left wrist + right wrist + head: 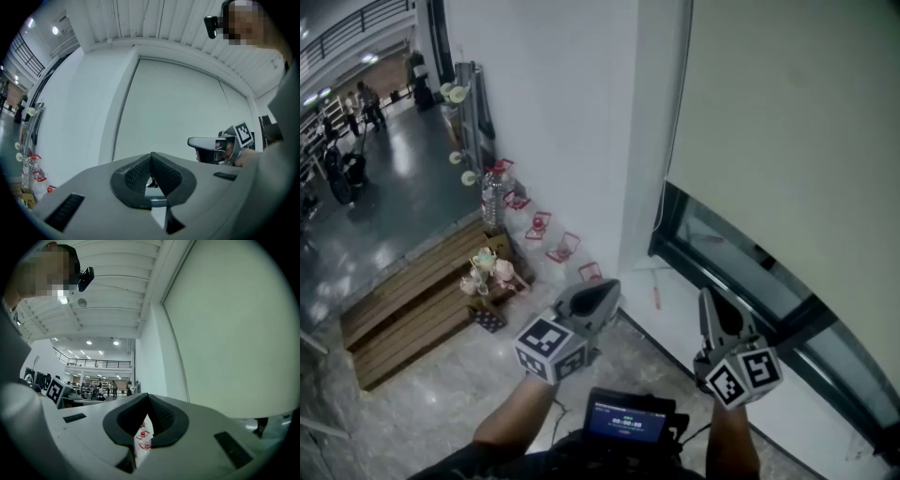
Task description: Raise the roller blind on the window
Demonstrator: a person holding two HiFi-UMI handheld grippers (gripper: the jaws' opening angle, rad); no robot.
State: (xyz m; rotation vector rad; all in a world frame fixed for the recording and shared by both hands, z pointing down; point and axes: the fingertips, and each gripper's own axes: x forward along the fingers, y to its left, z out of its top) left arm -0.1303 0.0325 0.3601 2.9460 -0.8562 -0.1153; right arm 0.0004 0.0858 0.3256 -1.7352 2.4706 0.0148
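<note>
A tall hall with a pale stone floor and a white wall (553,112), seen from the head view. The roller blind (787,103) hangs at the right of the scene, lowered over most of the window (741,258). Only a dark strip of glass is left bare below its bottom edge. That edge, the long axis of the blind, runs level along the window from the lower left corner out to the right. A thin line down the blind's left side may be the pull cord; this cannot be told for certain.

The blind lies ahead of and above both tongs, and to their right. The right gripper (710,305) is held just below the bare glass and is the nearer of the two. The left gripper (602,292) is held closer to the white wall. Both point level toward the window. In each gripper view the jaws are pressed together with nothing pinched between them.

Farther left, a wooden platform (403,309) and small red-and-white items (539,225) are set along the wall.
</note>
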